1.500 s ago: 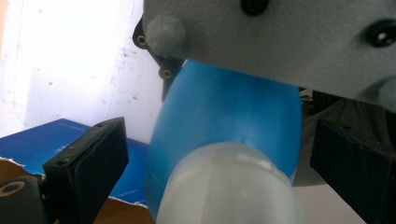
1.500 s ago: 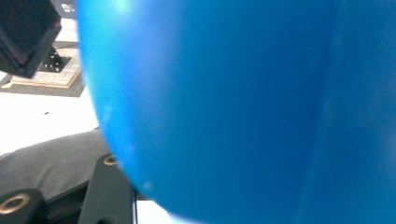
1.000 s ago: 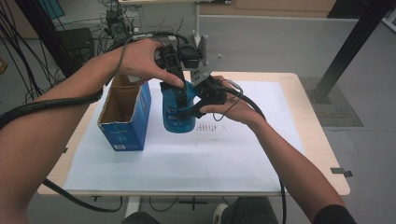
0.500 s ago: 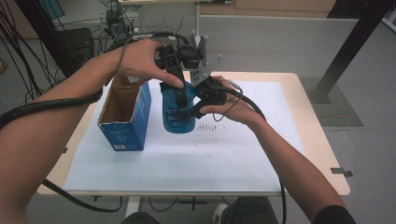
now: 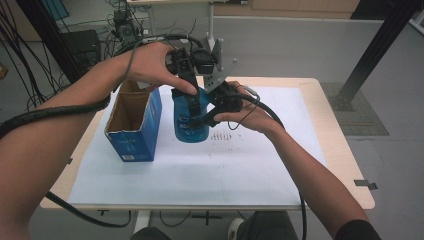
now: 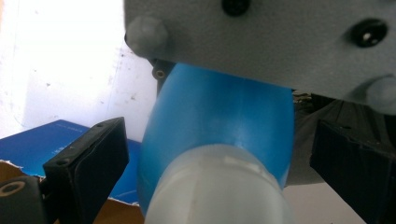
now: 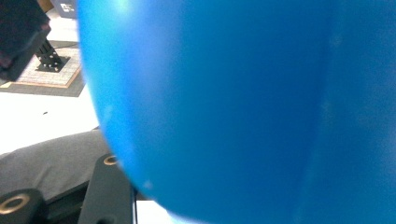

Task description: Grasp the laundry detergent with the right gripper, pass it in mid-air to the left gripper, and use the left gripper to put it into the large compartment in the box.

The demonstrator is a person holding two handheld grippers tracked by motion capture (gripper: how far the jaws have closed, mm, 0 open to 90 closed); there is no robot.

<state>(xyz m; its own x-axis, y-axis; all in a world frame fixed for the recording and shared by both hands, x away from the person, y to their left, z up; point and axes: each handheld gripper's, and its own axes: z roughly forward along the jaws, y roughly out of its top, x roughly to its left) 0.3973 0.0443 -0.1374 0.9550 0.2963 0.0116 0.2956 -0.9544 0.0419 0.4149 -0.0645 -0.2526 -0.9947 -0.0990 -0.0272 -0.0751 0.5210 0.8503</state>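
High view: nothing has shifted; the translucent blue plastic bottle (image 5: 190,120) stands on the white-covered worktop (image 5: 200,170) beside the open blue cardboard box (image 5: 134,122). Right tool (image 5: 206,119) clenches its body; left tool (image 5: 186,95) straddles the cap, released.

Both bare forearms enter from the bottom corners of the high view and meet at upper centre. The left hand (image 5: 150,65) holds the black left gripper (image 5: 192,102) pointing down, jaws spread apart. The right hand (image 5: 250,117) holds the black right gripper (image 5: 202,120) level, aimed leftward in frame, jaws clamped.
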